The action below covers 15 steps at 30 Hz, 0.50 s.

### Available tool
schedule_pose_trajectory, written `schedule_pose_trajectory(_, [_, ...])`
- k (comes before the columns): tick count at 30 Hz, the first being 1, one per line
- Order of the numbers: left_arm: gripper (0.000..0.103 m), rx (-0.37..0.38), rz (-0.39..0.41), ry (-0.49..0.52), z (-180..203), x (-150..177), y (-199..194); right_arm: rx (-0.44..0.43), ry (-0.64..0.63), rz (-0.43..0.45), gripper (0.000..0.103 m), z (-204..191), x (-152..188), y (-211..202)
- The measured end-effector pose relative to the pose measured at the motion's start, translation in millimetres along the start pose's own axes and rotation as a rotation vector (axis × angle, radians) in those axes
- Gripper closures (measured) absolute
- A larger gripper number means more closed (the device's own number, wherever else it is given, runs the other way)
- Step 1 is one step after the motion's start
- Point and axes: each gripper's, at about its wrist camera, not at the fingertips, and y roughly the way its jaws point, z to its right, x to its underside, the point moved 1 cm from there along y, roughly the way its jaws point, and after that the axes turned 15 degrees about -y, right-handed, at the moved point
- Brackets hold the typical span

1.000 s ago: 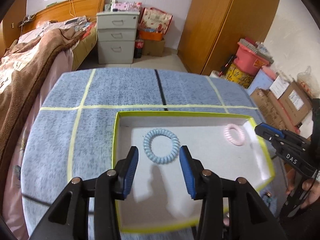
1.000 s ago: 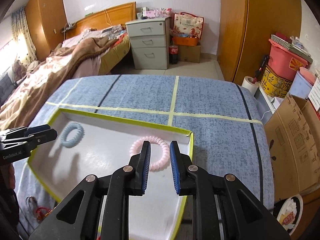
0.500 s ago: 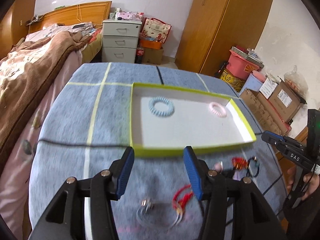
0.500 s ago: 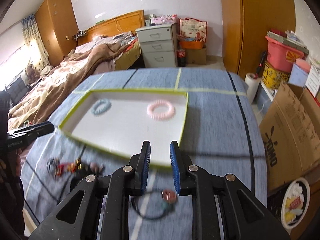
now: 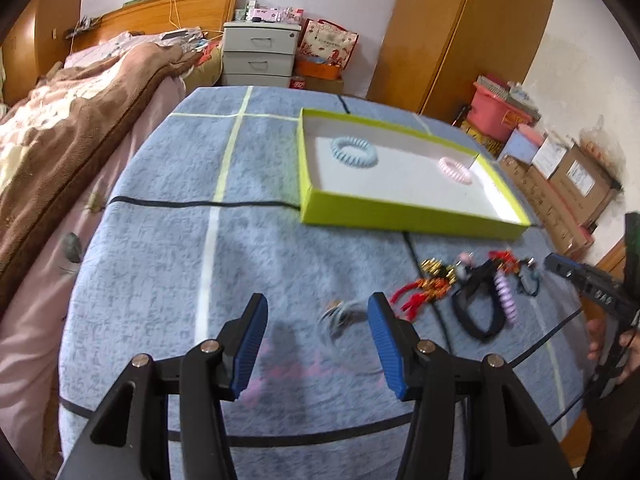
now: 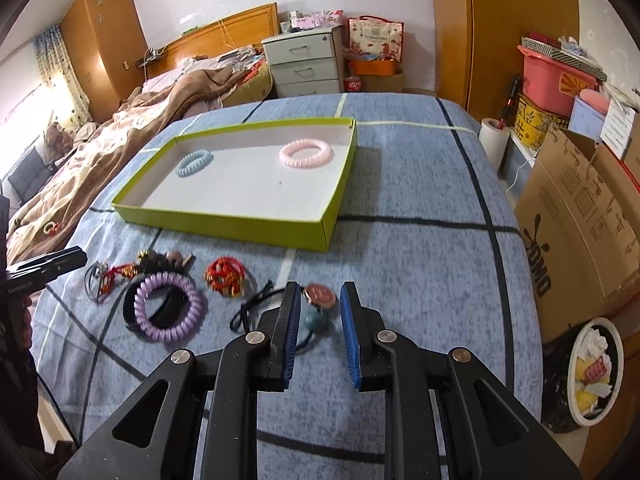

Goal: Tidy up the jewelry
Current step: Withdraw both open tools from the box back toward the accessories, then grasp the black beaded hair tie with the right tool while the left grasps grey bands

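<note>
Right gripper [image 6: 320, 312], part open and empty, frames a beaded hair tie [image 6: 319, 300] at lower centre. Left gripper [image 5: 318, 334] gapes wide, empty. The tie looks light and limp (probably elastic); grasp its cord beside the beads.

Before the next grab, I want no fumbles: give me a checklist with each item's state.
1. Left claw open, nothing held: ok.
2. Right claw free of any item: ok.
3. Round-charm hair tie lined up ahead of the right claw: ok.
4. Small item ahead of the left claw identifiable: cannot tell, blurred.
5. Green tray has bare floor beside the blue coil and pink coil: ok.
</note>
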Motion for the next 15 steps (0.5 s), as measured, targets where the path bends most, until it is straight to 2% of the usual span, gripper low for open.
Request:
schedule_pose_trajectory(8, [0.049, 0.002, -0.020, -0.012, -7, 9, 3, -0.038, -0.049, -0.037, 0.082, -9, 4, 9])
schedule_pose_trajectory(15, [0.048, 0.001, -0.034, -0.011, -8, 11, 8, 0.045, -0.117, -0.088, 0.082, -17, 0, 25])
